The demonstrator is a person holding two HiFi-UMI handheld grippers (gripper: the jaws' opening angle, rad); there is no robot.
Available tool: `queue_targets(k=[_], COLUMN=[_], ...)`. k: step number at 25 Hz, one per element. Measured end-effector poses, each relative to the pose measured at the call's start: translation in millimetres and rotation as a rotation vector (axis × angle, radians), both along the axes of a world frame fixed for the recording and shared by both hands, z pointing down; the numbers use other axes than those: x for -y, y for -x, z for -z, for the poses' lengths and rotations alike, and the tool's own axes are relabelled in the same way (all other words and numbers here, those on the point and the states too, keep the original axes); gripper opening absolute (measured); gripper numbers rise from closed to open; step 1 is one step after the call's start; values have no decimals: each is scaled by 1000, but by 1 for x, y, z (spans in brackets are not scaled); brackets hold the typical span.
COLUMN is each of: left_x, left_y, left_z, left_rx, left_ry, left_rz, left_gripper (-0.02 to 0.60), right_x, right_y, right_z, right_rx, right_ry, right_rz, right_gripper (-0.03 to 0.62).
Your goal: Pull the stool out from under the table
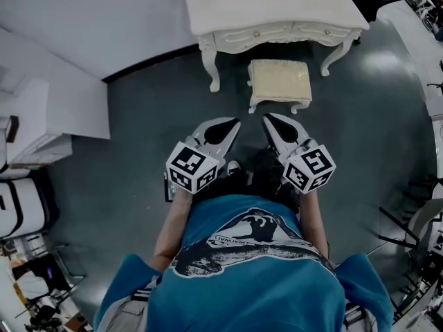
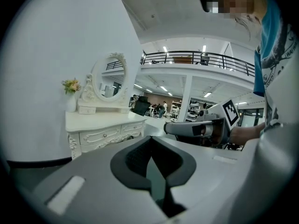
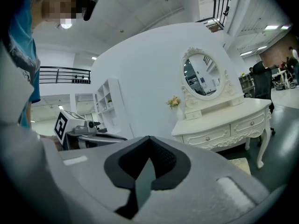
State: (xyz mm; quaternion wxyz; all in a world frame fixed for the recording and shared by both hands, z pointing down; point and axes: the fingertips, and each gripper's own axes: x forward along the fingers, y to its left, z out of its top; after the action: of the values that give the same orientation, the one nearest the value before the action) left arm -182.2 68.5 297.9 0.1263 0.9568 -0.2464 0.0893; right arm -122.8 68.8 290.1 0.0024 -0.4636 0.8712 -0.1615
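A cream cushioned stool (image 1: 279, 81) with white curved legs stands on the dark floor just in front of the white dressing table (image 1: 277, 12). Only its back edge is at the table's front. My left gripper (image 1: 233, 124) and right gripper (image 1: 268, 119) hang side by side above the floor, short of the stool's near edge and touching nothing. Both are shut and empty. The left gripper view shows its shut tip (image 2: 150, 138), the table (image 2: 100, 127) and the right gripper (image 2: 201, 127). In the right gripper view, a corner of the stool (image 3: 243, 164) shows past the shut tip (image 3: 148, 138).
An oval mirror (image 3: 202, 74) and a small flower vase (image 3: 174, 102) stand on the dressing table. White wall panels and shelving (image 1: 55, 109) lie to the left, with bags (image 1: 21, 206) beside them. Dark equipment and cables (image 1: 415, 213) crowd the right edge.
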Motion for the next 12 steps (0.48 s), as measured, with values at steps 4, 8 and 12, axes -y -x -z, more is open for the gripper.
queue_targets(k=[4, 8, 12], left_x=[-4, -8, -10], left_y=[-3, -8, -9], left_z=[-4, -9, -12], left_rx=[17, 34, 36], left_ry=[7, 15, 23], left_rz=[-13, -34, -42], left_gripper=[12, 12, 12], right_x=[-4, -6, -7], right_y=[1, 0, 1], right_z=[-9, -15, -15], right_rx=[-30, -34, -40], right_ry=[19, 37, 41], right_rz=[0, -2, 0], right_gripper=[0, 0, 0])
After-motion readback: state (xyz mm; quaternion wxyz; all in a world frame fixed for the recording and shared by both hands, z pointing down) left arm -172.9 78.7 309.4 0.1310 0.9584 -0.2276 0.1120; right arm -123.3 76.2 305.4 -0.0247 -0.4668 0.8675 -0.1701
